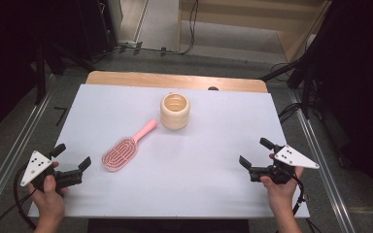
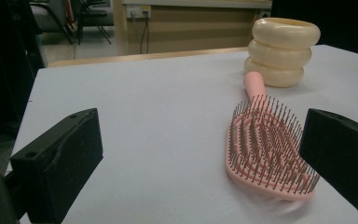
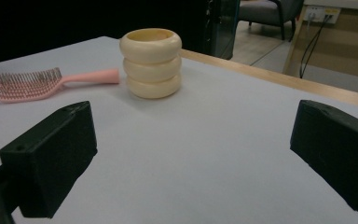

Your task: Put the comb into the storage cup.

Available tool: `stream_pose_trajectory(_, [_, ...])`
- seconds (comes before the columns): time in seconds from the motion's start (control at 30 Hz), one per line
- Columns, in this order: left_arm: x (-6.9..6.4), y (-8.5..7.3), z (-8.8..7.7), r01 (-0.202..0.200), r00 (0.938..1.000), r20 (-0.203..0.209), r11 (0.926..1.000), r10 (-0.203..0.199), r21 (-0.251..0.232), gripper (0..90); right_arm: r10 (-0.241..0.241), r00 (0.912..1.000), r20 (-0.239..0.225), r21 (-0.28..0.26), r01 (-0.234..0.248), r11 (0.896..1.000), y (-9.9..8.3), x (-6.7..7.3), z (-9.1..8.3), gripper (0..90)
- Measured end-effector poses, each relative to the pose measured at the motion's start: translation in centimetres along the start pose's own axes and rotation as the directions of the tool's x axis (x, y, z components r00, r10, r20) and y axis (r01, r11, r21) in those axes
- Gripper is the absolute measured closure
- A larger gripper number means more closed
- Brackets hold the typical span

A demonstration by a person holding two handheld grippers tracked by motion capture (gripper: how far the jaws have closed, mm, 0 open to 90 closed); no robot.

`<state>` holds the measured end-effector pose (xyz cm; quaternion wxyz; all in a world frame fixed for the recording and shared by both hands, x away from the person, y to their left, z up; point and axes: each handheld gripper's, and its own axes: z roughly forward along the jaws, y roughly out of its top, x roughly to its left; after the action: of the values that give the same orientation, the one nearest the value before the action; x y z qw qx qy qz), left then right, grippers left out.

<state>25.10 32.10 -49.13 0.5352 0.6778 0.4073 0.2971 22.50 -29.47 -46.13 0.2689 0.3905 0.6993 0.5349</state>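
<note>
A pink hairbrush (image 1: 125, 147) lies bristles up on the white table, its handle pointing toward a cream ribbed cup (image 1: 175, 111) that stands upright behind it. My left gripper (image 1: 72, 156) rests near the front left edge, open and empty, just left of the brush head. In the left gripper view the hairbrush (image 2: 266, 143) lies close before the right jaw, with the cup (image 2: 282, 51) beyond. My right gripper (image 1: 256, 153) sits open and empty at the front right. The right gripper view has the cup (image 3: 152, 63) and the hairbrush (image 3: 42, 83) far off on the left.
The white sheet (image 1: 194, 160) covers a wooden table whose bare strip (image 1: 175, 80) runs along the far edge. Metal rails (image 1: 9, 155) flank the table on both sides. Cables trail on the floor at the back.
</note>
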Motion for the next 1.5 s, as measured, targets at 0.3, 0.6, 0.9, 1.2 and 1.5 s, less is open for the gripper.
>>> stream_pose_trajectory(0.3, [0.0,0.0,0.0,0.0,1.0,0.002,1.0,0.0,-0.001,0.0,-0.032,0.9967,-0.074,-0.009,0.032,0.999,2.8,2.1,3.5,0.0])
stream_pose_trajectory(0.6, [0.0,0.0,0.0,0.0,1.0,0.001,1.0,0.0,-0.003,0.0,-0.026,0.9929,-0.116,0.004,0.027,1.0,4.5,2.5,5.7,0.0])
stream_pose_trajectory(0.9, [0.0,0.0,0.0,-0.003,1.0,0.0,1.0,0.003,-0.003,0.0,-0.051,0.99,-0.131,0.002,0.051,0.999,6.0,3.2,7.2,0.0])
stream_pose_trajectory(1.2, [-0.1,0.0,0.0,-0.004,1.0,-0.001,1.0,0.004,-0.001,0.0,-0.05,0.9889,-0.14,0.0,0.051,0.999,6.8,3.8,8.5,0.0])
stream_pose_trajectory(1.5, [-0.2,0.0,0.0,-0.018,0.9998,-0.001,0.9998,0.018,0.005,0.0,-0.065,0.986,-0.154,0.003,0.066,0.998,7.5,4.3,9.6,0.0])
